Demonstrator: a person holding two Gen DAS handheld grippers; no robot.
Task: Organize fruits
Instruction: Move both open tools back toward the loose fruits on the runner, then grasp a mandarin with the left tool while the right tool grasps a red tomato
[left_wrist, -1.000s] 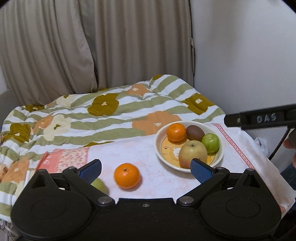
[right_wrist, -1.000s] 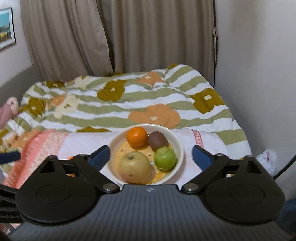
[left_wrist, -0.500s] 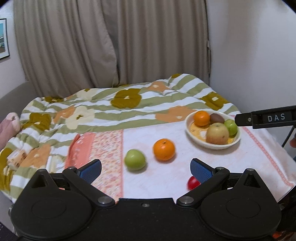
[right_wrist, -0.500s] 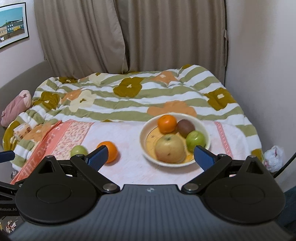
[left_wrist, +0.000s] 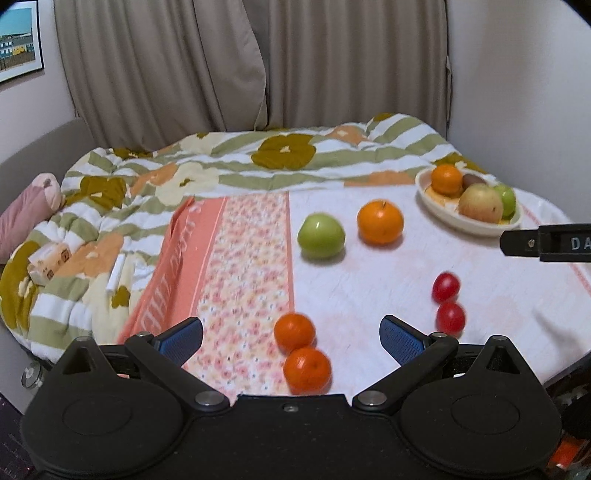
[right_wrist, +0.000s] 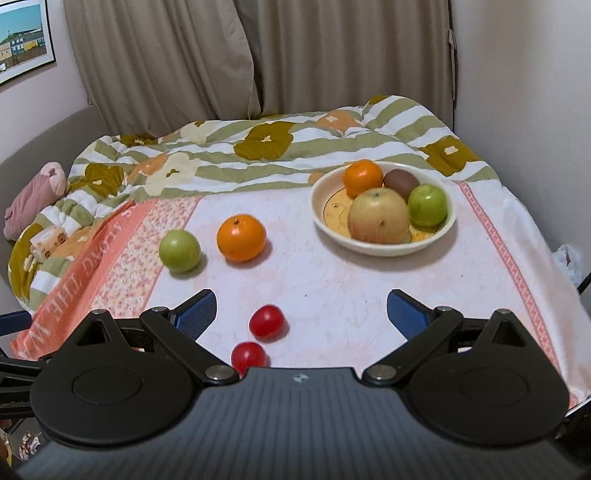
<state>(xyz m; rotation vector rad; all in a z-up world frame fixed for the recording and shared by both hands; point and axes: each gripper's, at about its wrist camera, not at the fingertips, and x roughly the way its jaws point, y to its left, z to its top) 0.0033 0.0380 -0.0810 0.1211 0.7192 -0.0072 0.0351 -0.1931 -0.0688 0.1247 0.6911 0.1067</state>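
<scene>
A cream bowl (right_wrist: 384, 245) (left_wrist: 476, 226) at the back right holds an orange, a kiwi, a yellow-red apple and a green apple. Loose on the pink cloth lie a green apple (left_wrist: 321, 235) (right_wrist: 180, 251), a large orange (left_wrist: 379, 222) (right_wrist: 241, 238), two small oranges (left_wrist: 294, 331) (left_wrist: 307, 370) and two red tomatoes (right_wrist: 266, 322) (right_wrist: 248, 357) (left_wrist: 446, 287) (left_wrist: 450, 318). My left gripper (left_wrist: 291, 338) is open, the small oranges lying between its fingers' line. My right gripper (right_wrist: 301, 314) is open above the tomatoes, holding nothing.
A flowered striped quilt (left_wrist: 236, 166) covers the bed behind the cloth. A pink soft toy (left_wrist: 29, 206) and a small box (left_wrist: 48, 260) lie at the left. Curtains and a wall close the back; the right gripper's side bar (left_wrist: 546, 243) juts in at right.
Both grippers have pulled back and left from the bowl, so the small oranges and tomatoes near the front edge have come into view. Both stay open and empty.
</scene>
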